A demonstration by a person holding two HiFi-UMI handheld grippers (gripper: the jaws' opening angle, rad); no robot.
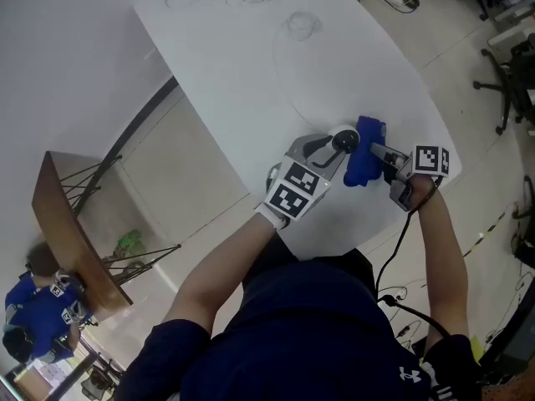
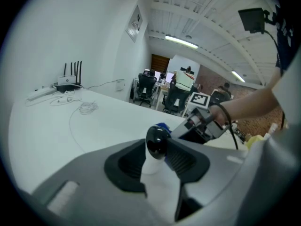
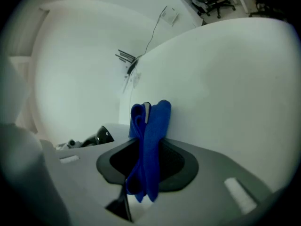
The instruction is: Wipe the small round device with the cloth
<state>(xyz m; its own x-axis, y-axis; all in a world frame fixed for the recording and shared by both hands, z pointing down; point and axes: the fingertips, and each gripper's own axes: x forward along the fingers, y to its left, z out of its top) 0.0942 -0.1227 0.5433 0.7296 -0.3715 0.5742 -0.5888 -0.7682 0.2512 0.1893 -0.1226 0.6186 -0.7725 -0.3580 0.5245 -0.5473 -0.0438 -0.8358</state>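
A small round device with a glossy black dome (image 2: 157, 142) on a white base sits clamped between the jaws of my left gripper (image 1: 337, 150), held above the white table (image 1: 276, 73). In the head view the device (image 1: 345, 140) shows at that gripper's tip. My right gripper (image 1: 378, 159) is shut on a folded blue cloth (image 3: 151, 145), which hangs out past its jaws. The cloth (image 1: 363, 153) lies right beside the device, on its right; whether they touch I cannot tell. From the right gripper view the device (image 3: 104, 136) shows at the left.
A coiled white cable (image 1: 301, 25) and more cables lie at the table's far end, near a router (image 2: 68, 84). Office chairs (image 2: 146, 86) stand beyond the table. A wooden table (image 1: 71, 241) is on the floor at left, with a person in blue (image 1: 38, 312) beside it.
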